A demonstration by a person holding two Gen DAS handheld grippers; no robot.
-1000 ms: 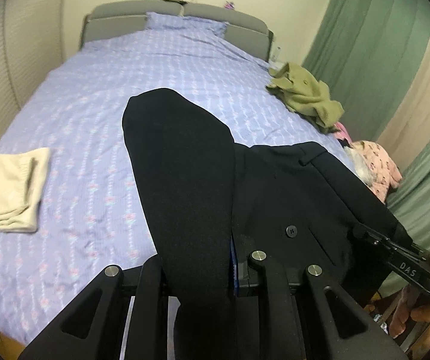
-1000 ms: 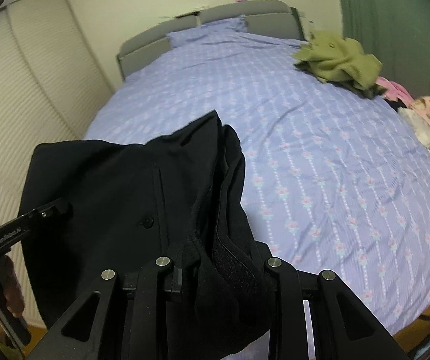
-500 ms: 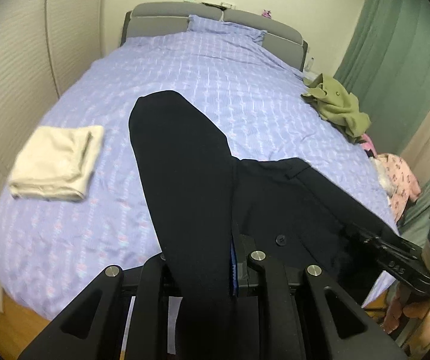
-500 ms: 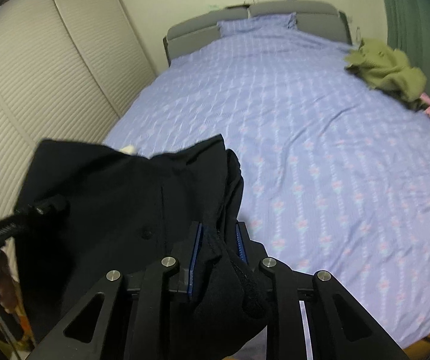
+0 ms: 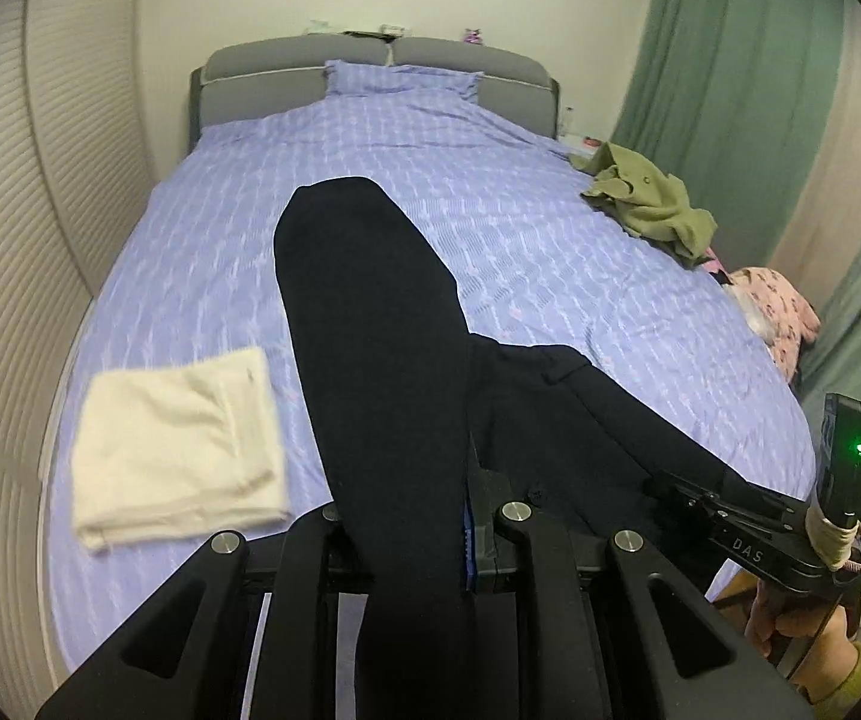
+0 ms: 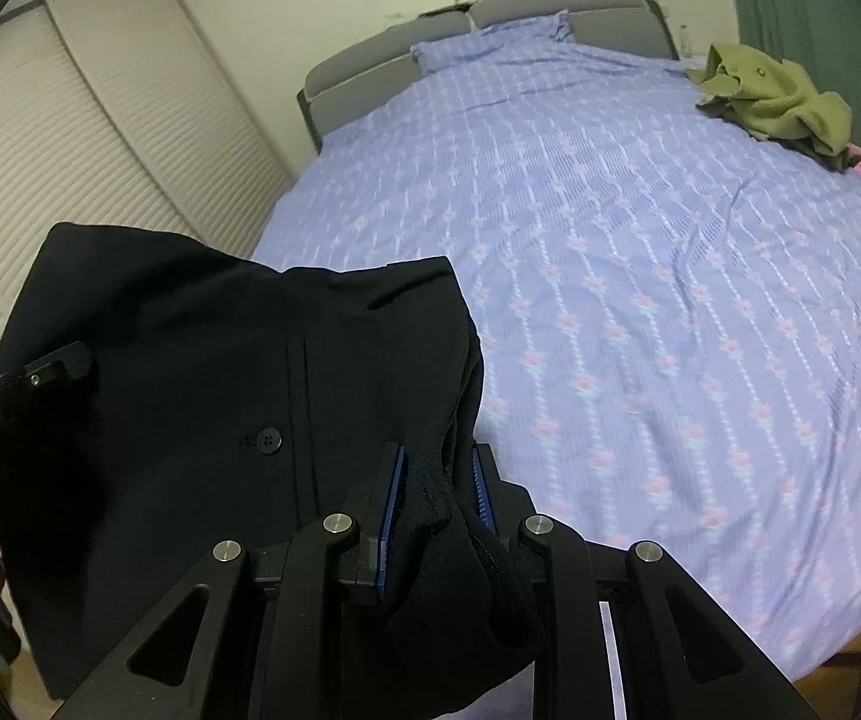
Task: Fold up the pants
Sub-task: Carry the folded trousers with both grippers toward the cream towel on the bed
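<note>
The black pants (image 5: 382, 324) hang stretched between my two grippers above the near end of the bed. My left gripper (image 5: 412, 516) is shut on one side of the waistband; a leg drapes forward over it. My right gripper (image 6: 436, 480) is shut on the other side of the waistband (image 6: 430, 516), its blue pads (image 6: 393, 498) pinching bunched cloth. The button (image 6: 268, 441) and fly face the right wrist view. The right gripper shows in the left wrist view (image 5: 670, 489); the left one shows in the right wrist view (image 6: 64, 369).
The bed has a purple patterned cover (image 6: 640, 252). A folded cream towel (image 5: 181, 450) lies at its near left. An olive garment (image 5: 646, 204) and pink clothes (image 5: 778, 306) lie at the right edge. Slatted closet doors (image 6: 70, 150) stand left, green curtains (image 5: 748, 96) right.
Both grippers have risen and pulled back from the bed with the pants. The cream towel and the bed's near edge have come further into view.
</note>
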